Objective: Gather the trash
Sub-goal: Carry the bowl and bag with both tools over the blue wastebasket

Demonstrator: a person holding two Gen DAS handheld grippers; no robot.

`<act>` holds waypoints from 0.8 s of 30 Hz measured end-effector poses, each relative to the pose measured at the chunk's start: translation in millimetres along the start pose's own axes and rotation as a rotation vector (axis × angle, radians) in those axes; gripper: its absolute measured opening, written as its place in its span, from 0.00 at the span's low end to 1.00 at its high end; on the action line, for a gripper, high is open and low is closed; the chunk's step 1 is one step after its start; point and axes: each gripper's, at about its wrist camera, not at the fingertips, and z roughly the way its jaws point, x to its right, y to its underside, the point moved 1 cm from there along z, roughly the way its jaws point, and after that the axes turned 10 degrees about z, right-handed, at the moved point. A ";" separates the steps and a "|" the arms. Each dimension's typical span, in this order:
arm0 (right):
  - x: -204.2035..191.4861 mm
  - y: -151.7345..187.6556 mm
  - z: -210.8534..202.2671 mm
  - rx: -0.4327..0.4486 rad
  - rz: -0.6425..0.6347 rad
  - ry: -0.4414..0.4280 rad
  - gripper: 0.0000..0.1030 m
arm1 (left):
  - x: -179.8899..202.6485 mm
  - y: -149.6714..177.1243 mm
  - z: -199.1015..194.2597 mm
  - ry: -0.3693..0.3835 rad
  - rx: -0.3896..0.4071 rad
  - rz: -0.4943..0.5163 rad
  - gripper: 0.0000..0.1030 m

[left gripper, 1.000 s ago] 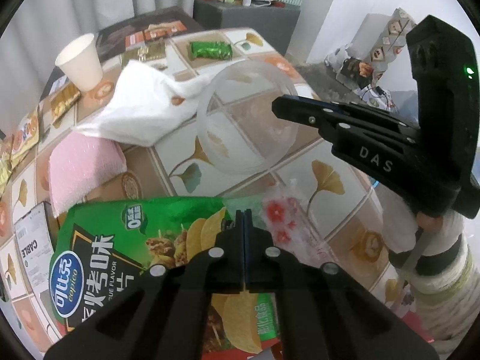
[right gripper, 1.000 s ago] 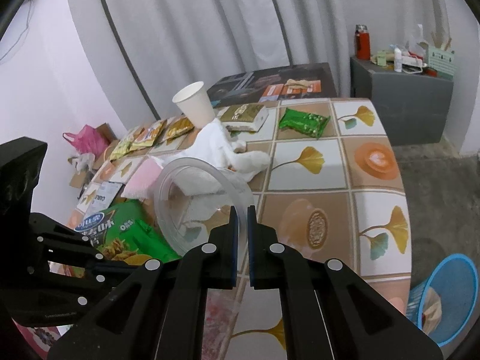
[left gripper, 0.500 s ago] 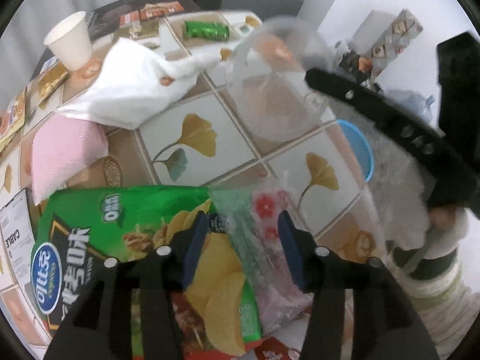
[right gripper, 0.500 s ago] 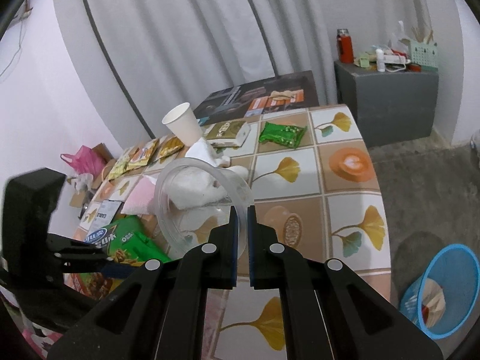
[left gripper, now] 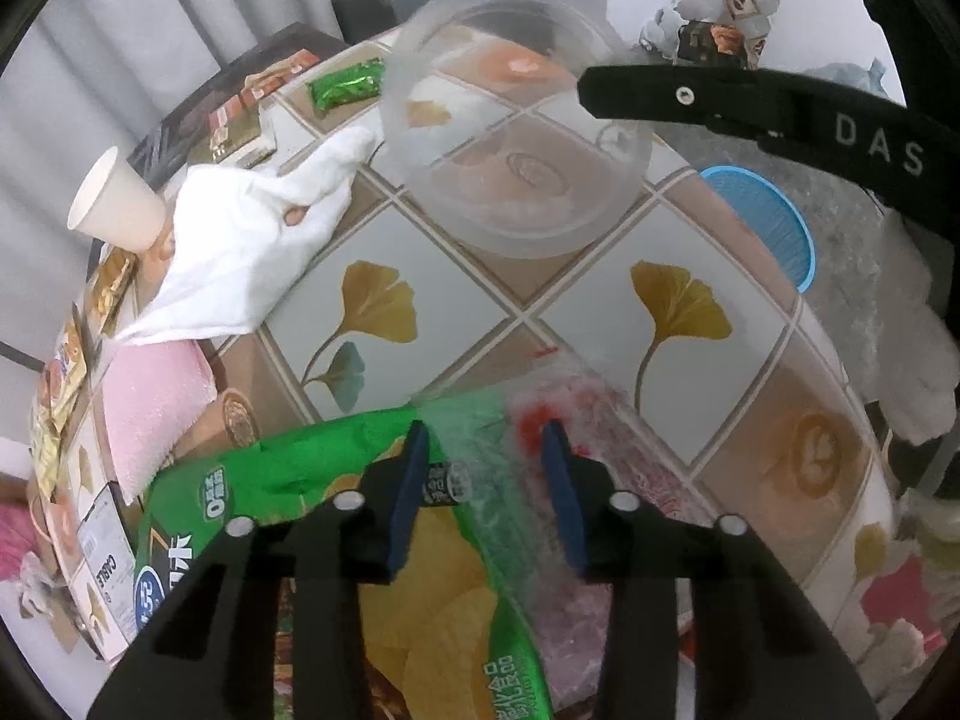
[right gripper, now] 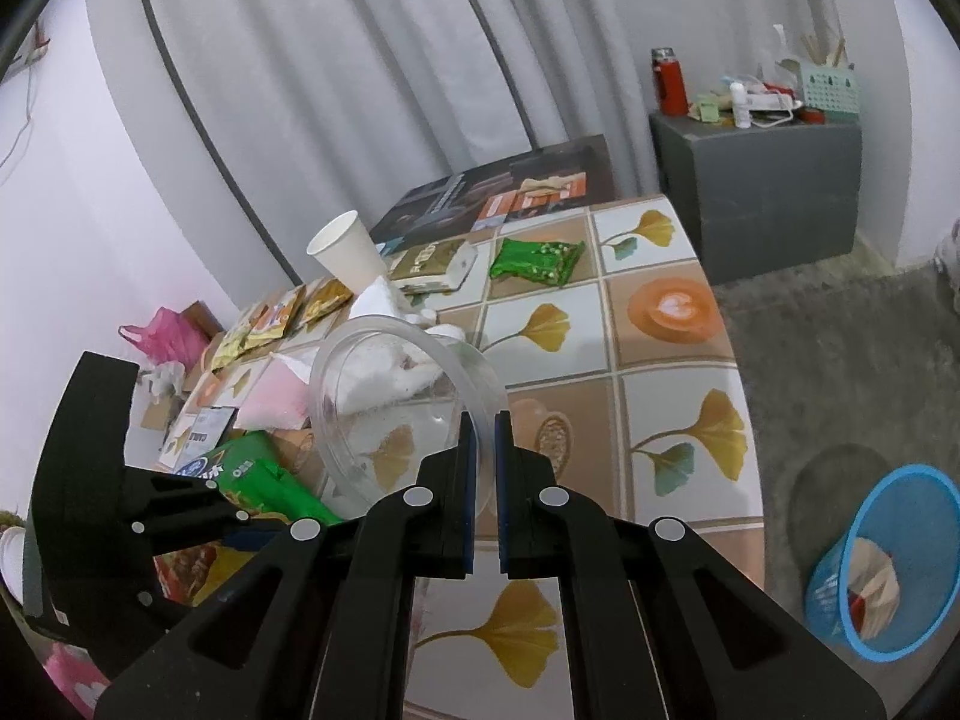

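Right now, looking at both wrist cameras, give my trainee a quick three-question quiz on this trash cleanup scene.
1. True or false: the right claw is shut on the rim of the clear plastic bowl.
2. Which lies between the left claw's pads? A) the paper cup B) the clear wrapper overlapping the green chip bag C) the white cloth
3. Fill in: the blue bin stands on the ____, beside the table.

Key: 1 true; 2 B; 3 floor.

The left gripper point(left gripper: 486, 468), shut before, opened and is closing around the clear wrapper point(left gripper: 576, 420).
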 end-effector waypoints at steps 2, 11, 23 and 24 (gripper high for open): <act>2.7 0.4 -1.5 0.003 0.007 0.002 0.04 | -4.3 -0.2 0.8 0.003 0.004 -0.006 0.16; 10.7 -2.5 -12.9 0.025 0.025 0.009 0.04 | -3.2 -0.7 -10.2 0.004 0.061 -0.012 0.00; 17.9 -5.6 -37.7 0.063 0.046 0.014 0.04 | 11.6 2.9 -47.7 0.092 0.176 -0.007 0.00; 18.3 -4.7 -39.5 0.064 0.047 0.015 0.04 | 17.8 5.8 -53.7 0.109 0.186 0.014 0.01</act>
